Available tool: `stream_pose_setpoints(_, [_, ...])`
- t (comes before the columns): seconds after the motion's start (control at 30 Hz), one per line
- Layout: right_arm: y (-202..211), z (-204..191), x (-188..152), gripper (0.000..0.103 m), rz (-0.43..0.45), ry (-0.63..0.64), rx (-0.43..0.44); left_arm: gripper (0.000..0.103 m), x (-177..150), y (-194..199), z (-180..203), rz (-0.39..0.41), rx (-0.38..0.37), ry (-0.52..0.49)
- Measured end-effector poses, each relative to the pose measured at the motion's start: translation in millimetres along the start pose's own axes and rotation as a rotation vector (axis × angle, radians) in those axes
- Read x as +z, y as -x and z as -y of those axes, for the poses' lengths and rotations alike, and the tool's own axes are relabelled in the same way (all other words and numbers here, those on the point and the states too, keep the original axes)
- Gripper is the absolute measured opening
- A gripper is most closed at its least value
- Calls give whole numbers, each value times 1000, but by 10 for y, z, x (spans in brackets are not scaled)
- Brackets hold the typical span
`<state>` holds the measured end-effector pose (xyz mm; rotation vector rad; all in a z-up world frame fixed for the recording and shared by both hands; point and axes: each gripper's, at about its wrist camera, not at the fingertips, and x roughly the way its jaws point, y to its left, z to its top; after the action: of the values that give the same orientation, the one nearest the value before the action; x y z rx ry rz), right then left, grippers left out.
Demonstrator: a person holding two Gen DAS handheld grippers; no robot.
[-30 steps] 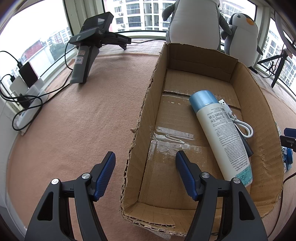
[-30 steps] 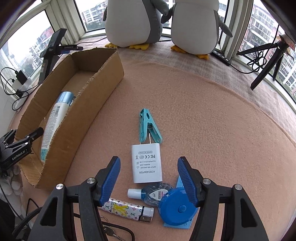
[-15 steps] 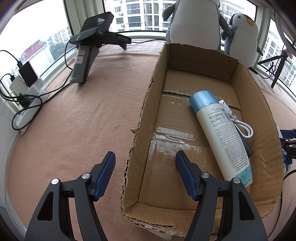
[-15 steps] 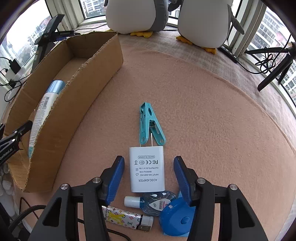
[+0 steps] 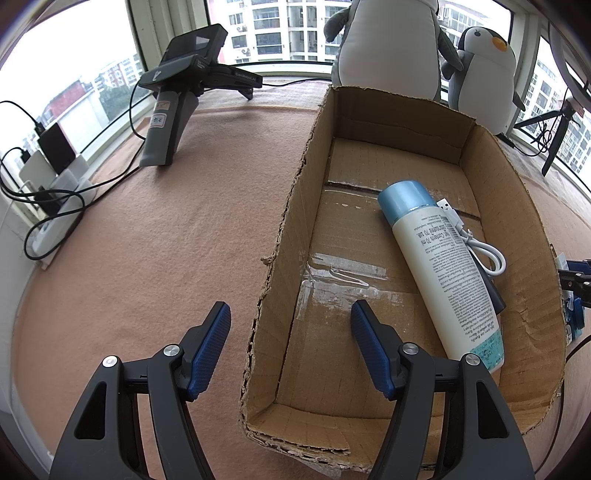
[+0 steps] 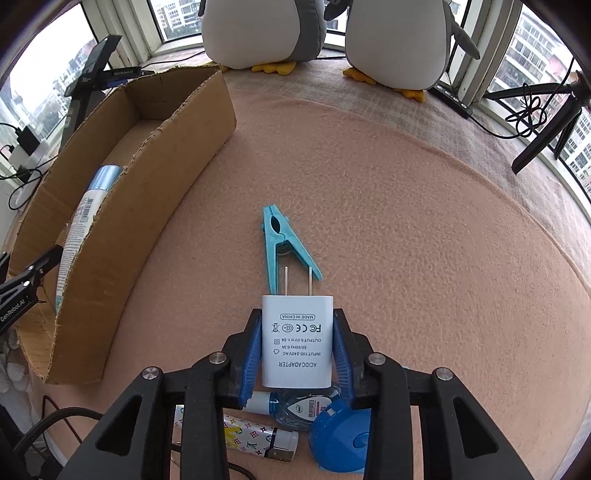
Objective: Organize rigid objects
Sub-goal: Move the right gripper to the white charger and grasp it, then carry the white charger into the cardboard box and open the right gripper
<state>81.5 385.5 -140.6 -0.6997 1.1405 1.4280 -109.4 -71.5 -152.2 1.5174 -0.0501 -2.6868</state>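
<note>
My right gripper (image 6: 297, 325) is shut on a white AC/DC adapter (image 6: 297, 341), prongs pointing away, on the pink cloth. A teal clothespin (image 6: 282, 245) lies just beyond it. A small clear bottle (image 6: 295, 406), a patterned lighter (image 6: 255, 435) and a blue round case (image 6: 341, 439) lie under the gripper. The cardboard box (image 5: 288, 229) holds a white spray bottle with blue cap (image 5: 443, 269) and a white USB cable (image 5: 476, 240). My left gripper (image 5: 291, 328) is open and straddles the box's left wall (image 6: 155, 206).
Two plush penguins (image 6: 266, 33) stand at the back by the windows. A black handheld device (image 5: 177, 107) stands on the cloth at the left, with chargers and cables (image 5: 48, 192) beyond. A black tripod (image 6: 546, 122) is at the right.
My right gripper moved forward and closed its fingers on the white adapter. The left gripper has stayed still.
</note>
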Motion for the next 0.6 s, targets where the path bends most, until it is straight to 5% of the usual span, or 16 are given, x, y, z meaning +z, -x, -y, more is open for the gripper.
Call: stream_pose_setpoints(0.6, [482, -2, 119, 32, 138, -72, 32, 68, 3, 0, 4, 1, -5, 1])
